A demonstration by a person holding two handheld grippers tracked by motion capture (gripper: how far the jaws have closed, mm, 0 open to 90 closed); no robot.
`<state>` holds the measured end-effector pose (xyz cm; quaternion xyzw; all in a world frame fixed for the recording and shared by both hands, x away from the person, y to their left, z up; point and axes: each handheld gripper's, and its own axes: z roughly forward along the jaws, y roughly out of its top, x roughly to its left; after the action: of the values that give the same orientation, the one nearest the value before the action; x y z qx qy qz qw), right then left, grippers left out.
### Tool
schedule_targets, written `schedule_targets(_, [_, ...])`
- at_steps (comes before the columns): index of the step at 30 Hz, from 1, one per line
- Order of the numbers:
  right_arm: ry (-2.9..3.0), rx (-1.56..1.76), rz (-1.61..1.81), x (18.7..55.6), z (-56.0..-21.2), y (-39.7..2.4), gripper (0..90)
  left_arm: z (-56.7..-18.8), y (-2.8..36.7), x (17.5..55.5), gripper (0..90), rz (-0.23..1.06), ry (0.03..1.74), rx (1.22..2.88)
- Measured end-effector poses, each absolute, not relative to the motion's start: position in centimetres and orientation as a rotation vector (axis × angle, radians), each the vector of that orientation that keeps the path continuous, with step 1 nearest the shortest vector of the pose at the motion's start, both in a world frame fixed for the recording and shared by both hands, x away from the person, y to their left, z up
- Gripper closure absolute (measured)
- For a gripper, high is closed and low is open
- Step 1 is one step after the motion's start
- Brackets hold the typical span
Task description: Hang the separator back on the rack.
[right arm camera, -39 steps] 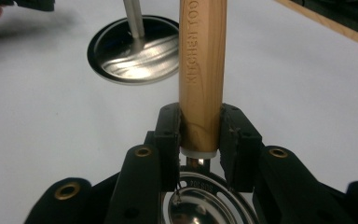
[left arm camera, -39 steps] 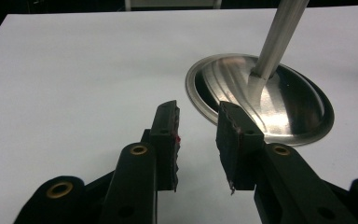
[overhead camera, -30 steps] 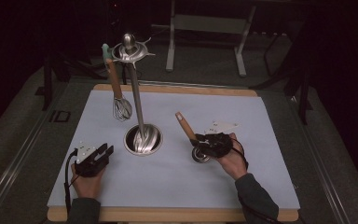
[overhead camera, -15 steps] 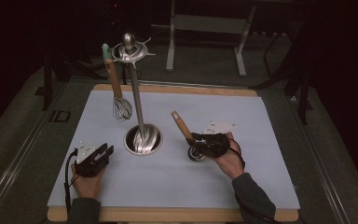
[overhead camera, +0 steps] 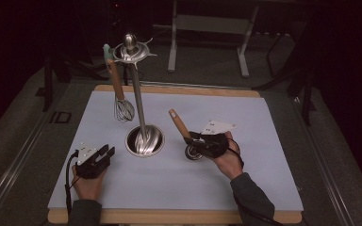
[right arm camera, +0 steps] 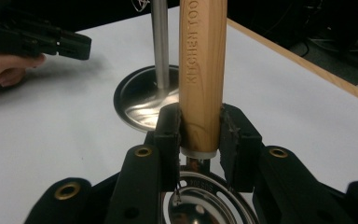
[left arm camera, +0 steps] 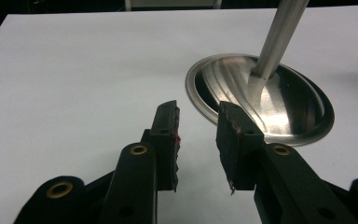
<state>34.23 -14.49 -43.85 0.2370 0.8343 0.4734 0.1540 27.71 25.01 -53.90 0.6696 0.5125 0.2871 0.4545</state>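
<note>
The right gripper (right arm camera: 200, 135) is pinching the wooden-handled steel utensil (right arm camera: 202, 65); lifting it upright toward the tall chrome hanging stand (overhead camera: 136, 94) seems wise, while the left gripper (left arm camera: 198, 135) is idling spread.

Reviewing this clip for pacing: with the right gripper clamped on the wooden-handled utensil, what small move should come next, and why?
Probably lift the wooden-handled utensil off the white mat toward the steel hanging stand. The right gripper already grips its handle, its metal head is low by the mat, and a whisk already hangs from the stand's top ring. The left gripper is open and empty.
</note>
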Motion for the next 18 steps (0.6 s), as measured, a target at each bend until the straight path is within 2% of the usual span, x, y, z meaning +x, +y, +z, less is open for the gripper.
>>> schedule_targets(18, [2.326, 0.626, 1.444, 34.0, -42.3, -13.8, 70.3, -53.9, 25.0, 27.7, 69.2, 0.71, 1.266, 1.654])
